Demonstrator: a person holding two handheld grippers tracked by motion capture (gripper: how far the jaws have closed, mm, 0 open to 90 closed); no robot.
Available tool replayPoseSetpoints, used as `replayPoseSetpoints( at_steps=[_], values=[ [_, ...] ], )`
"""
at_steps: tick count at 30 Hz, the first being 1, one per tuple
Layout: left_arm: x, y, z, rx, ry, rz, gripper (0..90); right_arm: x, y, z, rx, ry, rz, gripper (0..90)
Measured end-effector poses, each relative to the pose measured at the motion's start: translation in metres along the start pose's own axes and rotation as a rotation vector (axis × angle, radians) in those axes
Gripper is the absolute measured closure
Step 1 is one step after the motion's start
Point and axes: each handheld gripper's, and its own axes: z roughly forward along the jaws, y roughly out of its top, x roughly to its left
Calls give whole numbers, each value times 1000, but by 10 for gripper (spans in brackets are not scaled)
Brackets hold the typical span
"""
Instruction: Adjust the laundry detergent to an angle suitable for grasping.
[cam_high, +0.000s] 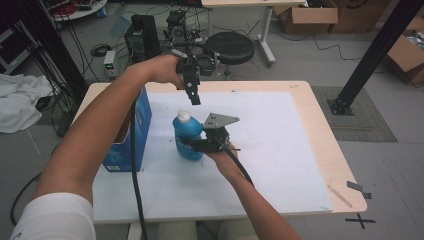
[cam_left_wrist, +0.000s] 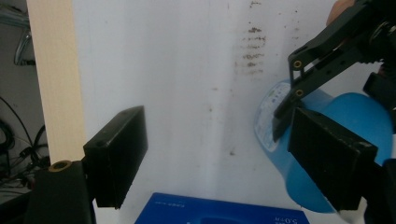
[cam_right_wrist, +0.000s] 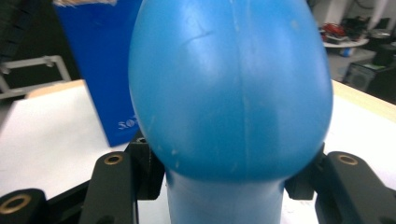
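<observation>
Surface: we see a wooden table (cam_high: 320, 130) under a white mat (cam_high: 280, 160).
Room: grey floor, black stool (cam_high: 230, 47), cardboard boxes (cam_high: 307, 15), cables.
Bottle: we see a blue bottle (cam_high: 187, 136) with a white cap, upright mid-mat beside a blue box (cam_high: 137, 127).
Right gripper (cam_high: 200, 145): pinching the bottle's lower body.
Left gripper (cam_high: 195, 100): spread wide, above the cap.

Blue bottle (cam_high: 188, 137) with white cap (cam_high: 184, 116); blue box (cam_high: 131, 135).
</observation>
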Motion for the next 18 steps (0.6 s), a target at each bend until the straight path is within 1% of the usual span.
replayPoseSetpoints(
  at_steps=[1, 3, 4, 5, 7, 8, 9, 10, 11, 12, 13, 14, 15, 16, 17, 18],
  values=[
    [0, 0, 0, 0, 0, 0, 208, 0, 0, 0, 0, 0, 0, 434],
    [0, 0, -1, -2, 2, -4, 208, 0, 2, -5, -3, 25, 1, 434],
    [-1, -1, -2, -4, 7, -6, 208, 0, 4, -10, -3, 46, 6, 433],
    [-1, -1, -2, -4, 7, -6, 208, 0, 4, -10, -3, 46, 6, 433],
    [-2, -1, -2, -1, 8, -7, 208, 0, 5, -16, -7, 66, 8, 434],
    [-3, -1, -1, 0, 9, -8, 208, 1, 5, -22, -5, 87, 2, 433],
    [-4, -1, -1, 3, 7, -6, 208, 1, 5, -22, -5, 87, 2, 433],
    [-5, -1, -1, 4, 7, -7, 208, 2, 6, -28, 4, 115, -13, 434],
    [-5, -1, -1, 4, 7, -7, 208, 2, 6, -28, 4, 115, -13, 434],
    [-7, 0, -1, 8, 8, -5, 208, 3, 5, -32, 12, 134, -28, 434],
    [-7, 0, -1, 8, 8, -5, 208, 3, 5, -32, 12, 134, -28, 434],
    [-8, 0, -2, 10, 9, -5, 208, 3, 4, -37, 18, 162, -34, 433],
    [-8, 0, -2, 10, 9, -5, 208, 3, 4, -37, 18, 162, -34, 433],
    [-9, 0, -2, 10, 8, -7, 208, 3, 3, -42, 26, 182, -38, 433],
    [-9, 0, -2, 10, 8, -7, 208, 3, 3, -42, 26, 182, -38, 433],
    [-9, -1, -3, 12, 11, -7, 208, 3, 1, -46, 30, 199, -44, 433]
  ],
)
